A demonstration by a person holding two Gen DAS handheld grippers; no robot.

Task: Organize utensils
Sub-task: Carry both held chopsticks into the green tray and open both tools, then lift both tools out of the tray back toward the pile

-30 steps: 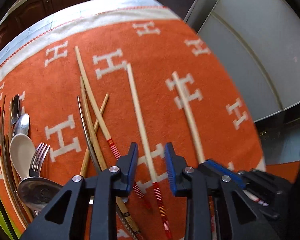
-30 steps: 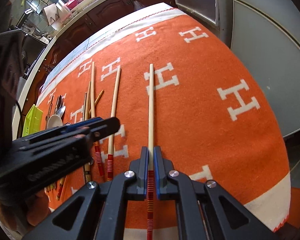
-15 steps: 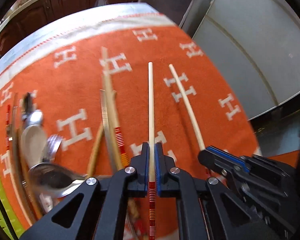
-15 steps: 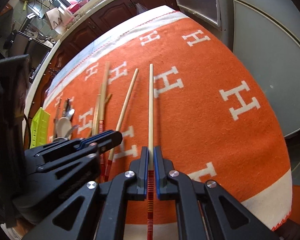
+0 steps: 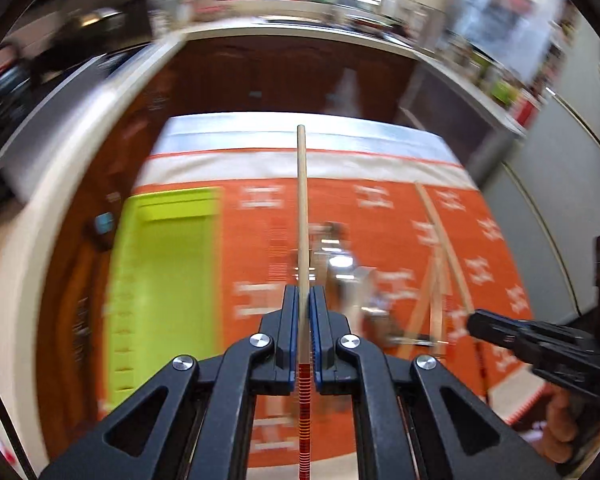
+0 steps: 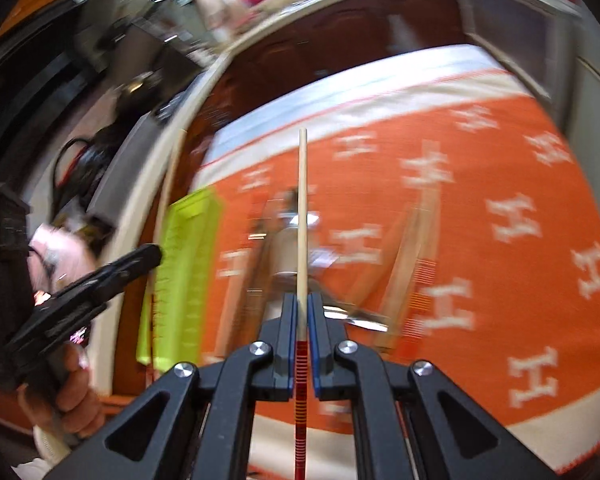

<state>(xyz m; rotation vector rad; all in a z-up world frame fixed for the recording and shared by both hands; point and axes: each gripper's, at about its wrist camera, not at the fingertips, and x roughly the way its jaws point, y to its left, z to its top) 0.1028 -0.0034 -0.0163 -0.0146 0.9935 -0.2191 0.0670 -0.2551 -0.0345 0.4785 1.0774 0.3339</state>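
My left gripper (image 5: 303, 292) is shut on a wooden chopstick (image 5: 302, 216) with a red striped end, held up over the orange cloth (image 5: 384, 208). In the same way my right gripper (image 6: 302, 300) is shut on a second chopstick (image 6: 302, 208), also lifted. A lime green tray (image 5: 164, 280) lies at the cloth's left edge; the right wrist view shows the tray (image 6: 188, 264) too. Blurred spoons and forks (image 5: 340, 264) lie between the tray and a few loose chopsticks (image 5: 440, 248). The right gripper (image 5: 540, 344) shows at the right of the left wrist view.
The cloth with white H marks covers a table (image 5: 308, 132). Brown cabinets (image 5: 284, 76) under a pale counter stand behind it, and a grey appliance (image 5: 552, 200) is at the right. A hand (image 6: 72, 392) holds the left gripper's handle.
The left gripper shut on a chopstick and lifted it. Both grippers rose and swung left with their chopsticks, bringing the green tray and the utensil pile into view.
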